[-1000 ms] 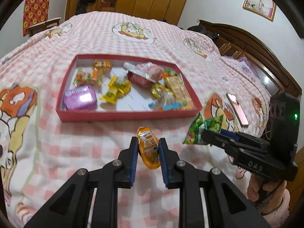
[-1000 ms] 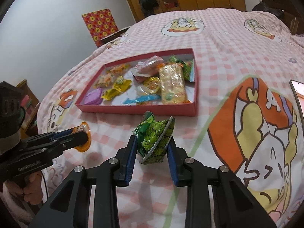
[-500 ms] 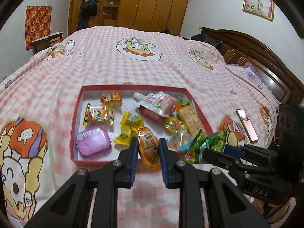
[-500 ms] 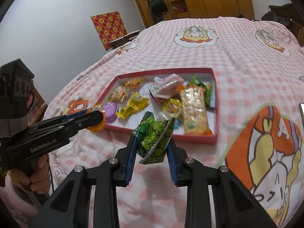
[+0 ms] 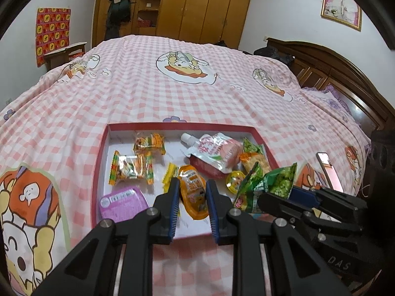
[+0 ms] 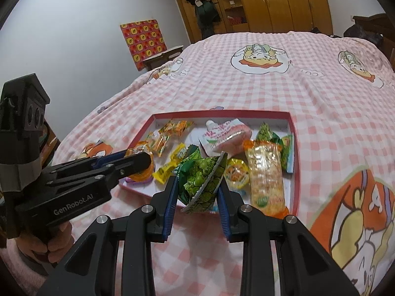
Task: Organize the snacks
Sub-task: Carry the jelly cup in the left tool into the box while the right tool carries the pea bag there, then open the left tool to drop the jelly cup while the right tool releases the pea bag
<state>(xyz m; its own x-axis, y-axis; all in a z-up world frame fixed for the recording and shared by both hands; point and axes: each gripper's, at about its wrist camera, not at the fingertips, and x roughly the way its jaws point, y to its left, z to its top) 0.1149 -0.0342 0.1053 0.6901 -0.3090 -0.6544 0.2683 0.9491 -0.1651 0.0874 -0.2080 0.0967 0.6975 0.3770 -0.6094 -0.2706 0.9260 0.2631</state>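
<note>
left wrist view showed a pink checked bed (image 5: 153,91) carrying a red snack tray (image 5: 98,157); over its near edge the left claw (image 5: 191,192) clenched an orange jelly pouch (image 5: 193,192), while the right claw (image 6: 197,183) gripped a green pea packet (image 6: 201,178).

On my left gripper (image 5: 191,197) the fingers look like matt black plastic with ribbed blue pads (image 5: 174,206) and bright metal screws. It clamps a glossy orange jelly pouch (image 5: 193,193). My right gripper (image 6: 198,193), same finish, pinches a shiny, crinkled green pea packet (image 6: 201,181). The red tray (image 6: 295,148) looks like matt cardboard with a smooth white floor. At its near left corner I see a purple tub (image 5: 122,203) with a glossy lid. The checked bedspread (image 5: 172,93) is soft matt cloth.
</note>
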